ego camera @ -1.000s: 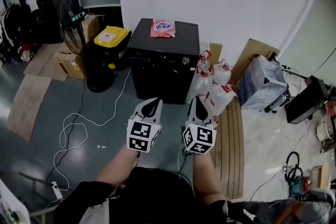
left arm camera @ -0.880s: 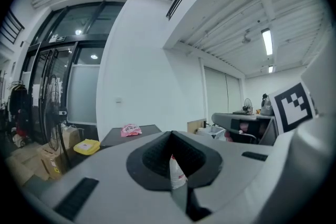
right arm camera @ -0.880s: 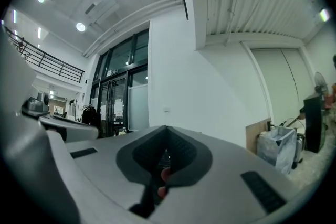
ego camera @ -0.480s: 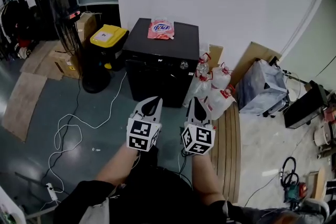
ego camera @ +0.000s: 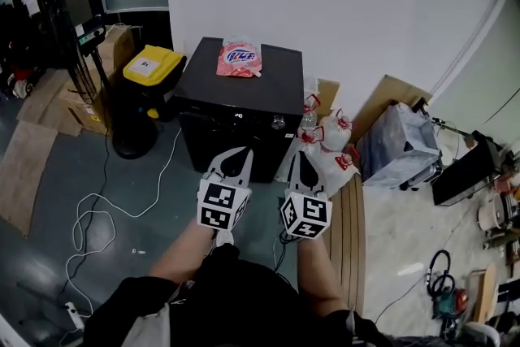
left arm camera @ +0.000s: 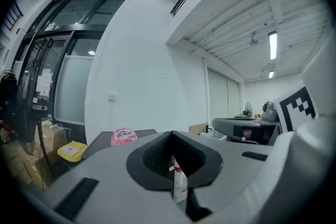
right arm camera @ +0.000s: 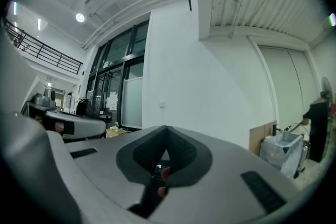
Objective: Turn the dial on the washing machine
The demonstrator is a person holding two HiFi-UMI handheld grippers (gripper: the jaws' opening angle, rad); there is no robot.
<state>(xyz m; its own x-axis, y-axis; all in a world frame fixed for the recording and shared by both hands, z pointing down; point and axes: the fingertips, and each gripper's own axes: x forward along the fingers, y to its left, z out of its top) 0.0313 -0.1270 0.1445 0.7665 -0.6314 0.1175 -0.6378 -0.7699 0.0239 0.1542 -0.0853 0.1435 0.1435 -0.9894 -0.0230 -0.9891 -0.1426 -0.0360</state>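
Note:
The black washing machine [ego camera: 241, 97] stands against the white wall, ahead of both grippers. Its small silver dial [ego camera: 279, 123] sits at the right of the front panel. A pink packet [ego camera: 240, 61] lies on its top; in the left gripper view the pink packet [left arm camera: 124, 136] shows beyond the jaws. My left gripper [ego camera: 243, 153] and right gripper [ego camera: 299, 155] are held side by side, short of the machine and touching nothing. Both are shut and empty. In their own views the left gripper [left arm camera: 170, 135] and right gripper [right arm camera: 166, 129] show jaws meeting at the tips.
A yellow-lidded bin [ego camera: 150, 66] and a dark round stand base [ego camera: 130, 144] are left of the machine. Plastic bottles with red caps [ego camera: 329, 138] lean at its right. A white cable [ego camera: 97, 207] trails over the floor at left. Wooden boards [ego camera: 352, 232] and a grey bag [ego camera: 398, 144] lie to the right.
The head view has shifted, so the washing machine now sits lower-left and looks slightly larger. Both grippers keep their place in the frame and stay shut.

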